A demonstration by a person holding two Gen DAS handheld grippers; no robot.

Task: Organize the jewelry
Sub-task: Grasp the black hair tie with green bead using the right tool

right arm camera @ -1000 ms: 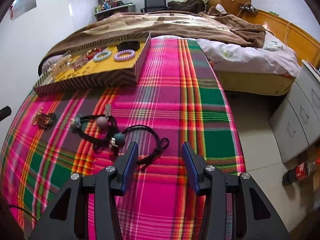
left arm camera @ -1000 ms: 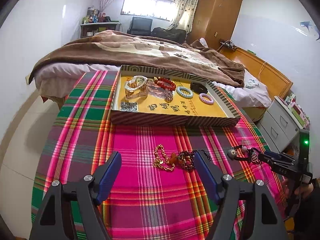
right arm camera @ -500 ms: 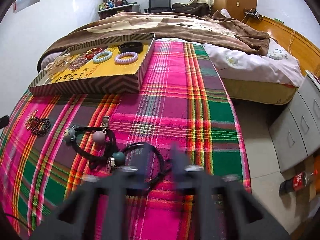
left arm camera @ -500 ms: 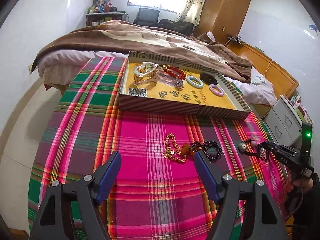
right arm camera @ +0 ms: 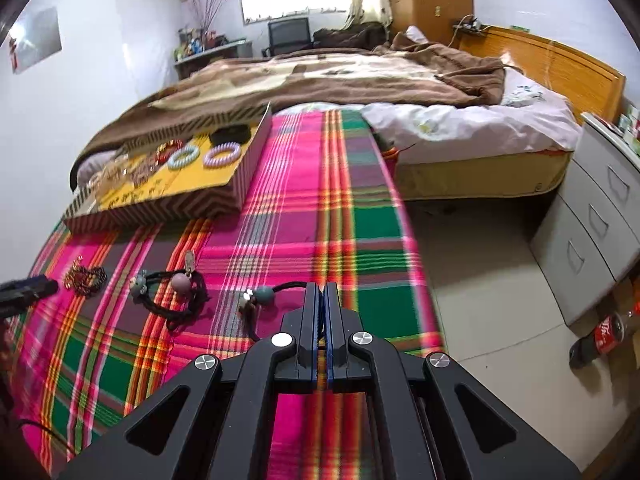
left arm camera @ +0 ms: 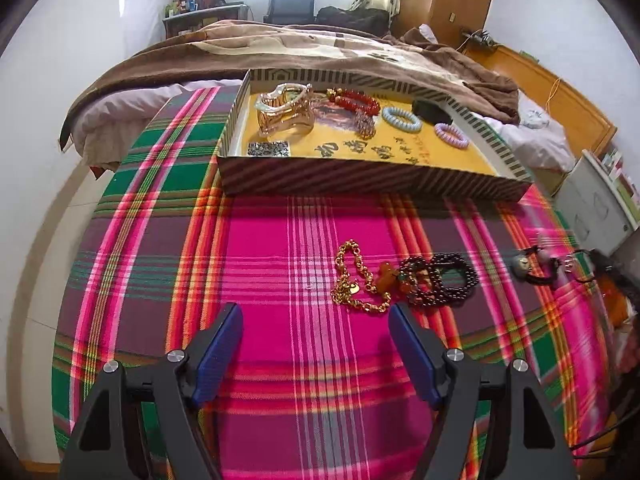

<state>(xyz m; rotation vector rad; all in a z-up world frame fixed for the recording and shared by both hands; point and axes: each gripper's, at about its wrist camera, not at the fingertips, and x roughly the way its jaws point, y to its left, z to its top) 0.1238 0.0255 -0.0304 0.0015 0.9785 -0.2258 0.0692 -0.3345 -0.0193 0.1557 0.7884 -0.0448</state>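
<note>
A striped box with a yellow floor [left arm camera: 372, 184] [right arm camera: 168, 210] holds several bracelets and hair ties. On the plaid cloth lie a gold chain [left arm camera: 352, 280] and a dark bead bracelet [left arm camera: 444, 280] [right arm camera: 86, 278]. My left gripper [left arm camera: 316, 344] is open and empty, just short of them. My right gripper [right arm camera: 322, 304] is shut on the cord of a black hair tie with a teal bead [right arm camera: 262, 294]. A second black hair tie with a pink bead [right arm camera: 180, 288] lies to its left; it also shows in the left wrist view [left arm camera: 536, 268].
The cloth-covered table [right arm camera: 360, 216] ends to the right of my right gripper, with floor beyond. A bed with a brown blanket [right arm camera: 340, 76] stands behind. A grey drawer unit [right arm camera: 600, 216] and a cola bottle [right arm camera: 600, 332] are at the right.
My right gripper has closed on the black hair tie's cord and pulled it away from the pink-bead tie. My left gripper has moved closer to the gold chain and beads.
</note>
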